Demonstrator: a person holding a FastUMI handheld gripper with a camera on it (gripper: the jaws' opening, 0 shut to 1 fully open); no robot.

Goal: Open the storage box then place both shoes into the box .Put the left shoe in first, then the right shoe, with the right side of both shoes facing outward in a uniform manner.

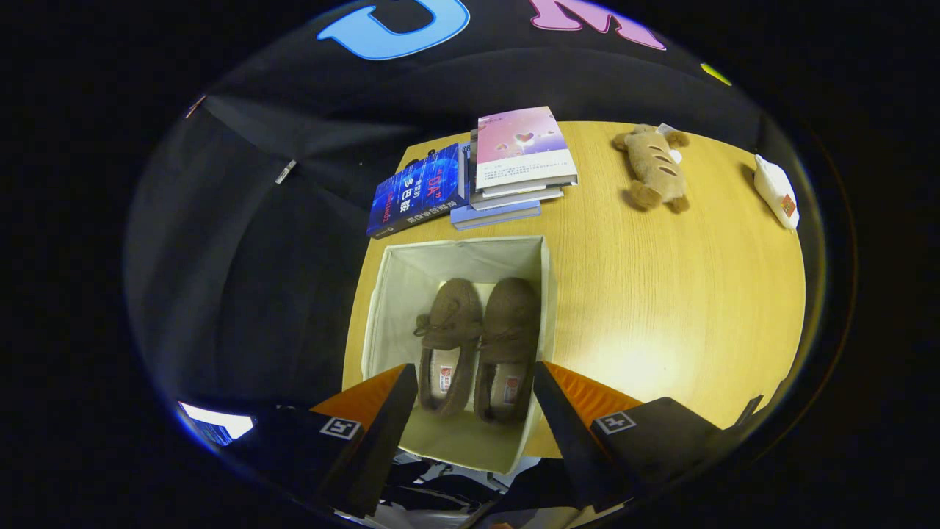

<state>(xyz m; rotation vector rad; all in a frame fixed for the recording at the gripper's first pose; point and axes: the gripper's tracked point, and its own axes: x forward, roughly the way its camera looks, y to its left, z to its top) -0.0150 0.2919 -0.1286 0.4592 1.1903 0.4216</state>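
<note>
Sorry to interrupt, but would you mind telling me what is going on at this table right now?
A person is doing a shoe-storing job with a handheld gripper. Its fingers are spread open above the open storage box, gripping nothing. Both brown shoes, the left-hand shoe and the right-hand shoe, already lie side by side inside the box, toes pointing away from the fingers. Beyond the box on the wooden table sit a stack of books and a plush toy, apart from the box.

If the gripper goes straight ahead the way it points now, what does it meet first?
Most likely the two brown fuzzy slippers, lying side by side in the open cream fabric storage box. The gripper is open, fingers spread above them and holding nothing. Depth is unclear, so this is a judgement.
</note>
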